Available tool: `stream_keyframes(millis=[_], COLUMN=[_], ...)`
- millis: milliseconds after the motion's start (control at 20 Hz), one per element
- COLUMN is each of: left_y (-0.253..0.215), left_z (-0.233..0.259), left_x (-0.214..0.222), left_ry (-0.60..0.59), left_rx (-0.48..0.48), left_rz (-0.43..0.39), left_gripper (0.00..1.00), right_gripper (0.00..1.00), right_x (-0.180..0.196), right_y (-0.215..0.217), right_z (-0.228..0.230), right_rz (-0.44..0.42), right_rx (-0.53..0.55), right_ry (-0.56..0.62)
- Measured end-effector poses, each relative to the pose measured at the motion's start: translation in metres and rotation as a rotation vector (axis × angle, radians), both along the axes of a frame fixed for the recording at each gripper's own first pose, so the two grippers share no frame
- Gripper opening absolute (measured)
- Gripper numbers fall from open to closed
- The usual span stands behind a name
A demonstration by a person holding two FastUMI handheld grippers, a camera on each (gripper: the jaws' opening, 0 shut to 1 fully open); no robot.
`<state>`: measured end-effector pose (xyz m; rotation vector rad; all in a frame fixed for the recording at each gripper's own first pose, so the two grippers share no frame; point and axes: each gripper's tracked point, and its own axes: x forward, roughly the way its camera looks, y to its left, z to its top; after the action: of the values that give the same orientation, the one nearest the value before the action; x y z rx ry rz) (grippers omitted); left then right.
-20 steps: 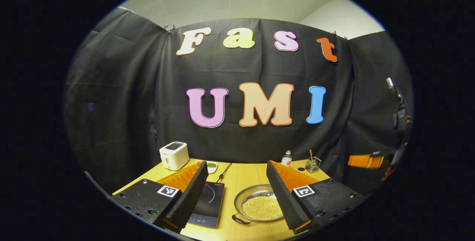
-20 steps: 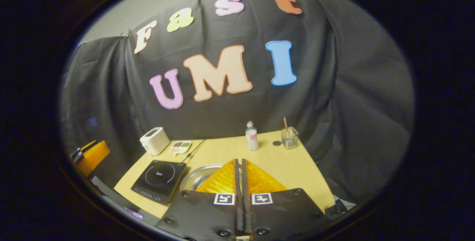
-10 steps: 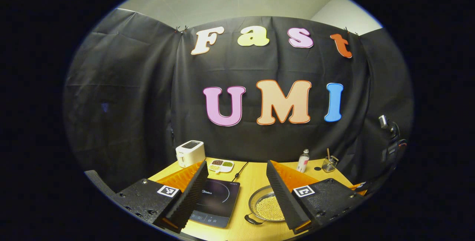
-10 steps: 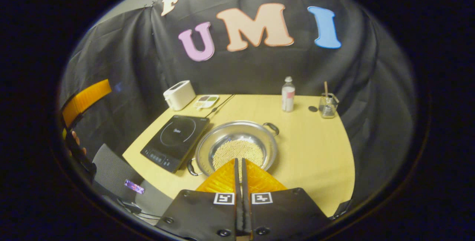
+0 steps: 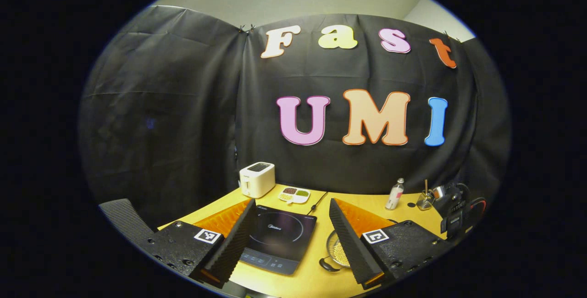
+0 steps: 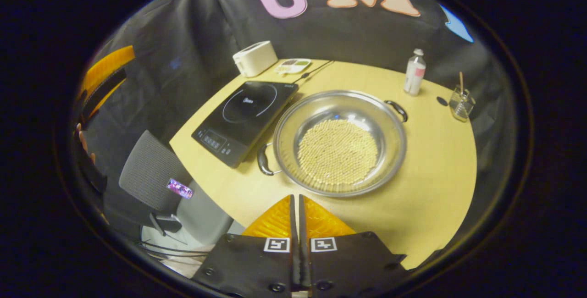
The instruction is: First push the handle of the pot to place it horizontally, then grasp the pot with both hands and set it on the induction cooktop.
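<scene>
A shiny steel pot (image 6: 339, 142) holding yellow beans sits on the wooden table (image 6: 435, 183), right of the black induction cooktop (image 6: 245, 119). One black handle (image 6: 263, 160) points toward the near left, the other (image 6: 398, 109) toward the far right. My right gripper (image 6: 295, 197) is shut and empty, hovering over the table's near edge just short of the pot. My left gripper (image 5: 292, 201) is open above the near edge, with the cooktop (image 5: 279, 238) between its fingers. Its right finger hides most of the pot (image 5: 337, 252). The right gripper (image 5: 458, 211) shows farther off at the right.
A white toaster (image 6: 254, 57) and a small divided dish (image 6: 293, 65) stand at the back left, with the cooktop's cord beside them. A bottle (image 6: 415, 78) and a glass jar (image 6: 461, 103) stand at the back right. A grey chair (image 6: 151, 174) stands by the table's left side.
The right gripper has risen and tipped down over the table, so the pot now lies in full view below it. The left gripper has turned left, toward the cooktop. Both kept their states.
</scene>
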<state>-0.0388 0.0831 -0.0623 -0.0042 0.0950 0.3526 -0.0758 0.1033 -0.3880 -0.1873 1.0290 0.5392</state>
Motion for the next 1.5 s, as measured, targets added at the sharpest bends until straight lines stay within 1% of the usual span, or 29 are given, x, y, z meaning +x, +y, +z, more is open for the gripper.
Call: stream_keyframes(millis=[150,200,250,300,350,400,450,500,550,650,700,750,800,850,900,950,1000,1050,1150,1200,1250,1350,1400,1450,1500], left_y=[0.024,0.033,0.041,0.049,0.055,0.062,0.07,0.076,0.082,0.092,0.096,0.101,0.104,0.107,0.11,0.112,0.113,0.113,0.115,0.116,0.117,0.119,0.12,0.12,0.121], left_z=[0.0,0.0,-0.002,-0.004,-0.007,-0.011,-0.013,-0.015,-0.018,-0.019,-0.019,-0.019,-0.019,-0.019,-0.019,-0.02,-0.021,-0.023,-0.026,-0.026,-0.027,-0.028,-0.028,-0.029,-0.03], left_x=[-0.003,-0.002,-0.002,0.0,0.001,0.001,0.002,0.003,0.003,0.003,0.003,0.004,0.004,0.004,0.005,0.007,0.007,0.008,0.009,0.008,0.009,0.01,0.01,0.01,0.011], left_ry=[0.002,0.005,0.009,0.013,0.02,0.028,0.032,0.035,0.04,0.04,0.038,0.036,0.036,0.034,0.032,0.032,0.032,0.034,0.037,0.038,0.039,0.035,0.029,0.027,0.027], left_rx=[-0.002,-0.002,-0.002,-0.006,-0.011,-0.013,-0.012,-0.013,-0.016,-0.021,-0.022,-0.021,-0.019,-0.019,-0.022,-0.027,-0.034,-0.039,-0.044,-0.044,-0.046,-0.054,-0.06,-0.067,-0.074], left_rz=[0.004,-0.004,-0.011,-0.019,-0.031,-0.04,-0.045,-0.05,-0.055,-0.065,-0.07,-0.072,-0.075,-0.078,-0.083,-0.086,-0.09,-0.093,-0.1,-0.104,-0.108,-0.111,-0.112,-0.113,-0.113], left_gripper=[0.96,0.96,0.96,0.93,0.93,0.94,0.94,0.96,0.96,0.96,0.96,0.93,0.96,0.96,0.93,0.93,0.93,0.93,0.93,0.96,0.93,0.93,0.93,0.93,0.93], right_gripper=[0.0,0.03,0.03,0.03,0.0,0.0,0.03,0.03,0.0,0.0,0.03,0.0,0.0,0.03,0.02,0.0,0.0,0.03,0.02,0.02,0.02,0.02,0.0,0.02,0.0], right_x=[-0.01,-0.01,-0.009,-0.008,-0.007,-0.004,-0.002,0.001,0.004,0.01,0.012,0.015,0.018,0.021,0.022,0.025,0.026,0.026,0.027,0.027,0.028,0.03,0.031,0.034,0.036], right_y=[0.016,0.021,0.026,0.031,0.034,0.039,0.043,0.046,0.047,0.051,0.051,0.052,0.052,0.052,0.054,0.055,0.054,0.055,0.056,0.057,0.058,0.064,0.068,0.073,0.078], right_z=[-0.023,-0.032,-0.04,-0.047,-0.053,-0.058,-0.063,-0.068,-0.072,-0.078,-0.081,-0.083,-0.084,-0.085,-0.086,-0.086,-0.087,-0.088,-0.089,-0.088,-0.088,-0.087,-0.088,-0.089,-0.091], right_rz=[0.0,-0.017,-0.037,-0.055,-0.072,-0.089,-0.105,-0.124,-0.141,-0.182,-0.199,-0.214,-0.23,-0.245,-0.257,-0.27,-0.281,-0.289,-0.303,-0.312,-0.324,-0.354,-0.37,-0.385,-0.4], right_rx=[-0.057,-0.073,-0.089,-0.106,-0.12,-0.131,-0.141,-0.156,-0.168,-0.179,-0.186,-0.193,-0.199,-0.203,-0.203,-0.204,-0.211,-0.214,-0.214,-0.212,-0.208,-0.185,-0.172,-0.159,-0.145], right_ry=[0.065,0.08,0.093,0.105,0.115,0.119,0.119,0.119,0.122,0.125,0.128,0.129,0.13,0.134,0.138,0.139,0.147,0.153,0.158,0.162,0.166,0.177,0.183,0.187,0.191])
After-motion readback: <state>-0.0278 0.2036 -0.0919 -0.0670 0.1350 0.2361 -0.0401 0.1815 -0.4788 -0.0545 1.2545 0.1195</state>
